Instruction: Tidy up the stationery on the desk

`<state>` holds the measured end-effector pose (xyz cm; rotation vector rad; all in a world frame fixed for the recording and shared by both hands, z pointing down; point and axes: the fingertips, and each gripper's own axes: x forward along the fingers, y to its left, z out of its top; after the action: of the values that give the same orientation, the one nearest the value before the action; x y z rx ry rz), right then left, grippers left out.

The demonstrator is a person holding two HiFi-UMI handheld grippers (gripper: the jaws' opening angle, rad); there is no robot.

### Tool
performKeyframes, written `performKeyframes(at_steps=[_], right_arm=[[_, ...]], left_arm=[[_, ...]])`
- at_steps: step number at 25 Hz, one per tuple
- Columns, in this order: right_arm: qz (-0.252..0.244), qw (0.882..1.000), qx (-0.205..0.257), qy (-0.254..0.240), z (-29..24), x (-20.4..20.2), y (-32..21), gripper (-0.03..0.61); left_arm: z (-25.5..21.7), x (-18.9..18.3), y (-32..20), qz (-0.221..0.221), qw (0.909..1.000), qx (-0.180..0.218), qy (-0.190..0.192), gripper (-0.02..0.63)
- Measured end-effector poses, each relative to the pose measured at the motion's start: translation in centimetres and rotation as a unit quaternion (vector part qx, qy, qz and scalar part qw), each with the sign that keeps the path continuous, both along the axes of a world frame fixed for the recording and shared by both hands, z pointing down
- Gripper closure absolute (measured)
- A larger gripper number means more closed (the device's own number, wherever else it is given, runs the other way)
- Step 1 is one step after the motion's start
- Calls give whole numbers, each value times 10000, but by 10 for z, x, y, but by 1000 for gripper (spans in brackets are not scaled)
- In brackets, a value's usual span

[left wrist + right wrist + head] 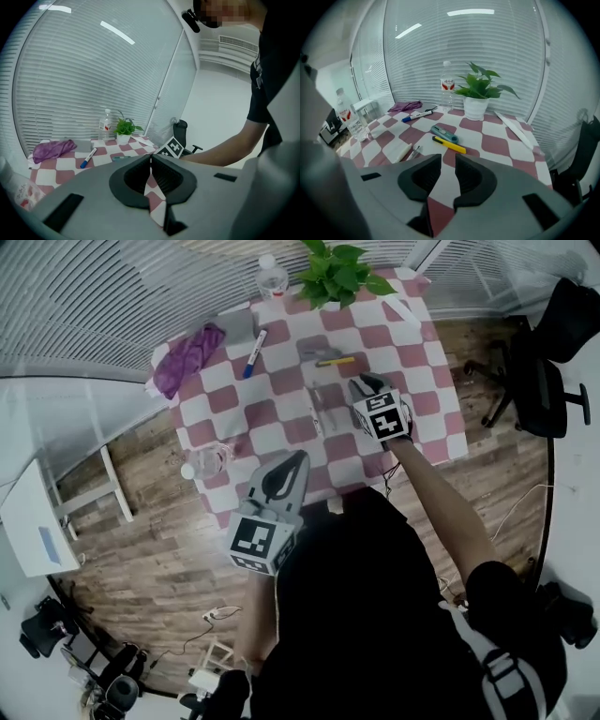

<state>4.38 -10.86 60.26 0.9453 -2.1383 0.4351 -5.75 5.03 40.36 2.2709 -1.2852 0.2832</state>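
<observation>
Hardly begun: marker, cutter, yellow pen and ruler lying loose and apart on the bench, left claw pressed together on nothing, right claw spread, empty, above the bench, with everything left to gather.

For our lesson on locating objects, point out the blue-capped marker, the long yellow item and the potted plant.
blue-capped marker (417,115): right gripper view, middle of its white barrel.
long yellow item (449,145): right gripper view, middle of its body.
potted plant (476,108): right gripper view, front of its white pot.
</observation>
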Motion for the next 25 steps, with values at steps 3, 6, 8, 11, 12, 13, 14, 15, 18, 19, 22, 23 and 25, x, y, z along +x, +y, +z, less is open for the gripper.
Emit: performKeyframes(at_steps=[3,6,8,11,12,13,14,15,18,19,22,23,25], right_arm=[[-348,9992,115,152,0,-1,-16,469],[-705,9968,221,308,5,-2,-30,465],[-898,9950,239,363,9,-5,-36,463],[-1178,9916,259,474,17,-9,-44,460],[-1278,9901,254,516,20,-11,-46,459],[-1375,9887,228,545,23,-13,-47,459],[-1471,9873,187,565,26,-14,-48,459],[-1573,9857,152,589,29,-16,-48,459],[-1917,9786,157,727,36,-22,-48,459],[-1998,9768,164,758,38,-23,-49,459],[-2127,9738,126,792,42,-25,-50,459],[-2170,9727,108,813,44,-25,-50,459],[-2248,9706,75,860,48,-25,-50,460]], left_arm=[[0,5,-5,-238,9997,-18,20,578],[2,11,-7,-453,9989,-85,26,580],[5,14,-6,-551,9984,-146,-2,580],[10,17,-6,-694,9974,-196,-58,580],[10,18,-6,-738,9971,-197,-68,578],[11,20,-5,-784,9967,-193,-68,580],[11,22,-5,-832,9963,-194,-63,580],[10,23,-4,-878,9959,-198,-61,580],[10,25,-1,-1007,9947,-211,-83,578],[10,25,0,-1046,9942,-212,-91,578],[10,26,5,-1164,9929,-209,-101,580],[10,26,7,-1198,9925,-211,-103,578],[10,26,10,-1252,9918,-213,-108,578]])
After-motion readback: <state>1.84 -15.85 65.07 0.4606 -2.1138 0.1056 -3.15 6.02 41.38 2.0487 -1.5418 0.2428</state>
